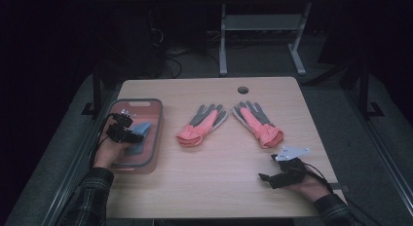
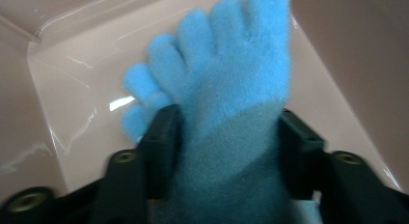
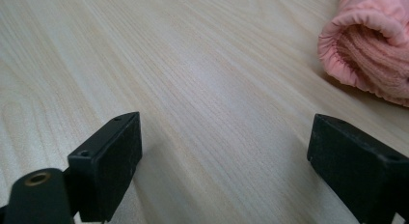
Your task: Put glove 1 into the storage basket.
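blue fuzzy toe sock (image 2: 226, 103) is the thing here, sitting inside the pink plastic bin (image 1: 155, 120) at the left edge of the table. left gripper (image 2: 226, 137) has its jaws pinched on the sock from both sides, toes poking out past the tips toward the bin's far wall. from the high view the left hand (image 1: 108, 154) reaches into the bin with the gripper over the blue fabric.

moving outward, two gloves lie in the middle of the light wood table (image 1: 214, 187), both pink with grey fingers: left glove (image 1: 200, 125) and right glove (image 1: 257, 122), cuffs toward the person, fingers fanned away, a bit apart from each other.

right gripper (image 3: 224, 151) rests low over bare tabletop near the front right, jaws spread wide with nothing between them. a rolled pink cuff shows just ahead and to its right in the right gripper view.

room is dark: grey floor, white desk legs (image 1: 223, 41) and some cables behind the table.
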### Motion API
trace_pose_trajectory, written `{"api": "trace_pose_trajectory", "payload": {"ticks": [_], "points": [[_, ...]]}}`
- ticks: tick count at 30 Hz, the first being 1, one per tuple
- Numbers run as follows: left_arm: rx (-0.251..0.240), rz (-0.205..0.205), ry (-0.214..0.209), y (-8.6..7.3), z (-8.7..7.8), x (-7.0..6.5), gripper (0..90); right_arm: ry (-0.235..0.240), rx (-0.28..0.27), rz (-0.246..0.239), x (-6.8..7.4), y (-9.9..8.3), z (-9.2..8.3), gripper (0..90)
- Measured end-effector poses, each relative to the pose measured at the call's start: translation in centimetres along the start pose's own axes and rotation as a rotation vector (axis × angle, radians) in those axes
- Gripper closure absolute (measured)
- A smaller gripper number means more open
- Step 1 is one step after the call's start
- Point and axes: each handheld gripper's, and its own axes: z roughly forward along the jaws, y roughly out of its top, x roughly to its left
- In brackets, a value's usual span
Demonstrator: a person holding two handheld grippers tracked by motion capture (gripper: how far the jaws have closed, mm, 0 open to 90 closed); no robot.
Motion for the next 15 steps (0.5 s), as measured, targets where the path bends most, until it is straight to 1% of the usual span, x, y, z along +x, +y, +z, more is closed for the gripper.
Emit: {"api": "trace_pose_trajectory", "payload": {"ticks": [2,3,4,6,8,11,13,15], "points": [[-0.004,0.005,-0.003,0.0,0.0,0.0,35.2,0.000,0.000,0.000,0.0,0.0,0.0,11.5],[-0.007,0.009,-0.001,0.0,-0.1,0.0,33.0,0.000,0.000,0.000,0.0,0.0,0.0,11.5],[-0.011,0.010,0.001,0.1,-0.1,0.0,33.0,0.000,0.000,0.000,0.0,0.0,0.0,11.5],[-0.021,0.010,0.001,0.2,-0.3,0.0,25.9,0.000,0.000,0.000,0.0,0.0,0.0,11.5],[-0.033,0.009,0.000,0.2,-0.5,0.0,21.7,0.000,0.000,0.000,0.0,0.0,0.0,11.5],[-0.060,0.004,-0.010,0.3,-0.8,0.1,18.1,0.000,0.000,0.000,0.0,0.0,0.0,11.5],[-0.064,-0.002,-0.003,0.3,-1.1,0.2,15.9,0.000,0.000,0.000,0.0,0.0,0.0,11.5],[-0.084,-0.005,0.000,0.5,-1.7,0.2,15.1,0.000,0.000,0.000,0.0,0.0,0.0,11.5]]}}
